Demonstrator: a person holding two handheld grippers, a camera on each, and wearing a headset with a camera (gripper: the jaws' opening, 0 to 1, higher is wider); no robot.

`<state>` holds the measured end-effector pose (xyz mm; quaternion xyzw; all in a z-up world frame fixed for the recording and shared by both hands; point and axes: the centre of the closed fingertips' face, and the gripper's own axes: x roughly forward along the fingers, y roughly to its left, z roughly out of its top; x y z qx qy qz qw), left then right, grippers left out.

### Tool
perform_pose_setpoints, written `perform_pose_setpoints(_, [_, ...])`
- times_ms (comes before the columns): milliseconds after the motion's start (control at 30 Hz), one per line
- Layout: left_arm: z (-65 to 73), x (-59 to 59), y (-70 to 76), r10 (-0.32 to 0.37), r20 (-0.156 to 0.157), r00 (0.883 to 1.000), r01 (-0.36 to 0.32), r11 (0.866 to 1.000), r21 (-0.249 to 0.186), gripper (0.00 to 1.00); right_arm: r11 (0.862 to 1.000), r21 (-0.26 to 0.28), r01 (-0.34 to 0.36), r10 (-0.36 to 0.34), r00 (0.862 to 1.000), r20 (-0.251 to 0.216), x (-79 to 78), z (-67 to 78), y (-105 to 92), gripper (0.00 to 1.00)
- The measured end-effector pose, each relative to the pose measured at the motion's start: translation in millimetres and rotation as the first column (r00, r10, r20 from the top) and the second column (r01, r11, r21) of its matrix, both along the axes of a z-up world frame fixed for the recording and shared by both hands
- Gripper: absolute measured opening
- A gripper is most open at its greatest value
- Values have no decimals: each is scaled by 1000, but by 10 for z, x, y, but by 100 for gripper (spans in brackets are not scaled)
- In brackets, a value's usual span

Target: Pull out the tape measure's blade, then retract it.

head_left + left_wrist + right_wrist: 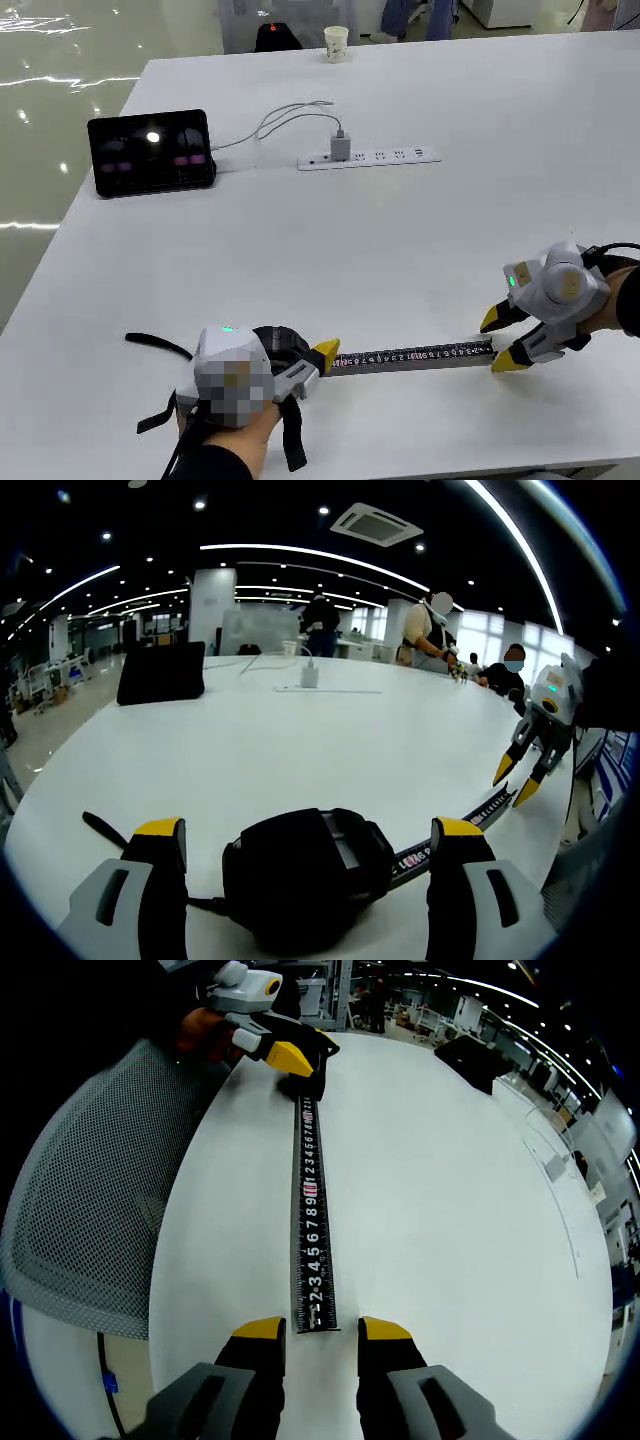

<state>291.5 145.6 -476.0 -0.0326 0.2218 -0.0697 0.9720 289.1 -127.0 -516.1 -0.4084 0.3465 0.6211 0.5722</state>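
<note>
The black tape measure case (283, 345) (305, 875) lies on the white table (400, 250) between the fingers of my left gripper (300, 347) (308, 830). That gripper is open, with small gaps showing on both sides of the case. The blade (410, 356) (312, 1210) lies pulled out flat on the table towards the right. Its hooked end (316, 1325) sits between the tips of my right gripper (500, 340) (322, 1330), which is open and not touching it. The left gripper view also catches the right gripper (530, 775) out at the blade's far end.
A dark tablet (152, 152) stands at the back left, cabled to a charger in a white power strip (368, 157). A paper cup (336, 43) sits at the far edge. A grey mesh chair back (80, 1190) is beside the table. People stand beyond the table (430, 630).
</note>
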Motion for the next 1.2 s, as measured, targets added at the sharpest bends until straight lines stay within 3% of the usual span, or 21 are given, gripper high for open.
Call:
perform_pose_setpoints(300, [7, 0, 14, 7, -1, 1000, -7, 1000, -1, 98, 1000, -7, -8, 8, 1000, -24, -22, -23, -8, 16])
perform_pose_setpoints(367, [2, 0, 15, 7, -3, 1000, -7, 1000, 1, 98, 999, 7, 32, -32, 999, -29, 23, -27, -7, 13])
perform_pose_setpoints(400, [0, 0, 15, 6, -3, 1000, -6, 1000, 3, 98, 999, 6, 46, -46, 997, -56, -5, -29, -11, 13])
perform_pose_setpoints(633, [-26, -8, 47, 17, -16, 1000, -17, 1000, 11, 96, 999, -40, 20, -22, 999, -38, -25, -41, 24, 12])
perform_pose_setpoints(867, [-122, -46, 63, 26, -73, 997, -26, 1000, 7, 87, 997, -80, 12, -14, 1000, -21, -11, -49, 17, 12])
perform_pose_setpoints(1200, [-116, -63, 74, 31, -89, 996, -30, 1000, 5, 72, 993, -104, 51, -54, 998, -33, -17, -60, 44, 11])
